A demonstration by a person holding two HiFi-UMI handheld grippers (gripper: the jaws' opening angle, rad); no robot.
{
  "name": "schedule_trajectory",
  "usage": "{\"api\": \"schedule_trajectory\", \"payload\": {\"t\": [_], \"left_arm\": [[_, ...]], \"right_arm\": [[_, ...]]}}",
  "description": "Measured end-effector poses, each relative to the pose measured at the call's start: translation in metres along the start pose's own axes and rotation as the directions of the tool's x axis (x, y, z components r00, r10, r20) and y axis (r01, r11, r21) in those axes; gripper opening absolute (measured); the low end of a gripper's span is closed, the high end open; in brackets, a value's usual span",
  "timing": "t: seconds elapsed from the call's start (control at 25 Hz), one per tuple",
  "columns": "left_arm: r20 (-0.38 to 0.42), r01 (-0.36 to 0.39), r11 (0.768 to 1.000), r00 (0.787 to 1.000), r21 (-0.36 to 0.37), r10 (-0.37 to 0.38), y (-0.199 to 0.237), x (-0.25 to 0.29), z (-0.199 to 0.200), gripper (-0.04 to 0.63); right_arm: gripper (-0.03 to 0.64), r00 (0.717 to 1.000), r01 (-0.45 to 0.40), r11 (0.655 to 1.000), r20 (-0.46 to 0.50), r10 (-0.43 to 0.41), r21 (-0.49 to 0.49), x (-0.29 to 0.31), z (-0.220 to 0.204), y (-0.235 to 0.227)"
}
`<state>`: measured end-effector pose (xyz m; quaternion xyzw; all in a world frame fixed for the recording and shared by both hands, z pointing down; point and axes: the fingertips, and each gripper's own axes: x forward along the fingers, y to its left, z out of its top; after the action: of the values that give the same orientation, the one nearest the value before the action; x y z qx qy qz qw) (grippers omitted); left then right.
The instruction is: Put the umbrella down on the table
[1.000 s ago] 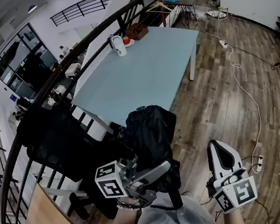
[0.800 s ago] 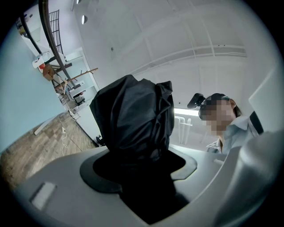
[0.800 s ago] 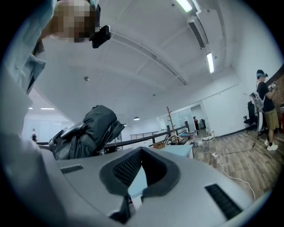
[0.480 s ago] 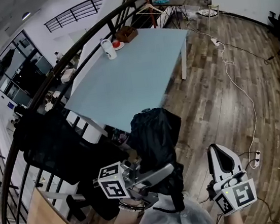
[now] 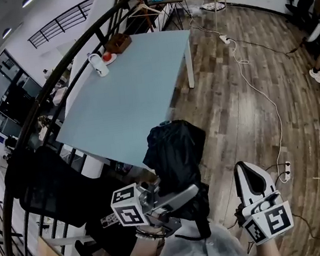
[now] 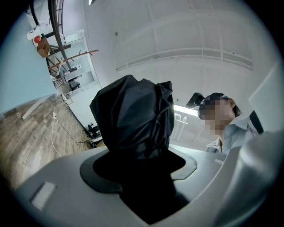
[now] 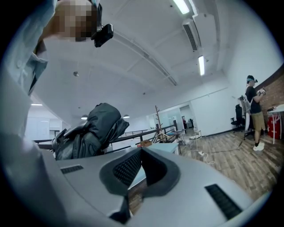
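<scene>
- Head view: the left hand-held gripper (image 5: pixel 184 200) sits at the lower centre of the frame, clamped on the folded black umbrella (image 5: pixel 172 152).
- The umbrella is a crumpled dark bundle. Its long axis runs up the frame from the clamped end near the person's body, and the free end points at the near edge of the counter (image 5: pixel 127 99).
- That free end overlaps the counter's near edge in the picture; whether it touches the top cannot be told.
- Left gripper view: black umbrella (image 6: pixel 133 119) fabric fills the gap between the 2 jaws of the left hand-held gripper (image 6: pixel 140 164) and rises straight out along them.
- The right hand-held gripper (image 5: pixel 245 170) is at the lower right of the head view, over the wooden floor (image 5: pixel 246 119) and apart from the umbrella.
- Right gripper view: the jaws of the right hand-held gripper (image 7: pixel 141 153) meet at their tips with nothing between them; the umbrella (image 7: pixel 88 131) shows at the left.
- At the counter's far end, upper left of the head view, stand a white jug (image 5: pixel 98 65) and a brown box (image 5: pixel 118 42).
</scene>
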<state>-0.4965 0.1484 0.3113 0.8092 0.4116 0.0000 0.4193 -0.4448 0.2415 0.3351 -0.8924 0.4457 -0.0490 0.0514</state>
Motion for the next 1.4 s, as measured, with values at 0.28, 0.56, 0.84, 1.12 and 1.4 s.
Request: {"api": "schedule_trajectory", "payload": {"t": [0.28, 0.56, 0.84, 1.12, 1.4], "left_arm": [[-0.024, 0.013, 1.000, 1.000, -0.001, -0.013, 0.051, 0.026, 0.037, 0.279], [-0.023, 0.029, 0.999, 0.999, 0.021, -0.029, 0.094, 0.044, 0.086, 0.279], [-0.032, 0.052, 0.998, 0.998, 0.037, -0.051, 0.129, 0.055, 0.125, 0.279], [-0.040, 0.051, 0.999, 0.998, 0.013, -0.050, 0.161, 0.068, 0.137, 0.279], [-0.062, 0.025, 0.999, 0.998, 0.022, -0.023, 0.186, 0.105, 0.136, 0.279]], "right_arm": [[-0.005, 1.000, 0.020, 0.999, -0.005, -0.021, -0.027, 0.058, 0.010, -0.033], [-0.005, 1.000, 0.020, 0.998, 0.004, -0.020, -0.052, 0.121, 0.028, -0.054], [-0.005, 0.999, 0.031, 0.997, 0.021, -0.029, -0.068, 0.170, 0.038, -0.068], [-0.005, 0.998, 0.058, 0.996, 0.014, -0.057, -0.060, 0.192, 0.035, -0.090], [-0.005, 0.999, 0.051, 0.998, 0.010, -0.050, -0.034, 0.207, 0.033, -0.135]]}}
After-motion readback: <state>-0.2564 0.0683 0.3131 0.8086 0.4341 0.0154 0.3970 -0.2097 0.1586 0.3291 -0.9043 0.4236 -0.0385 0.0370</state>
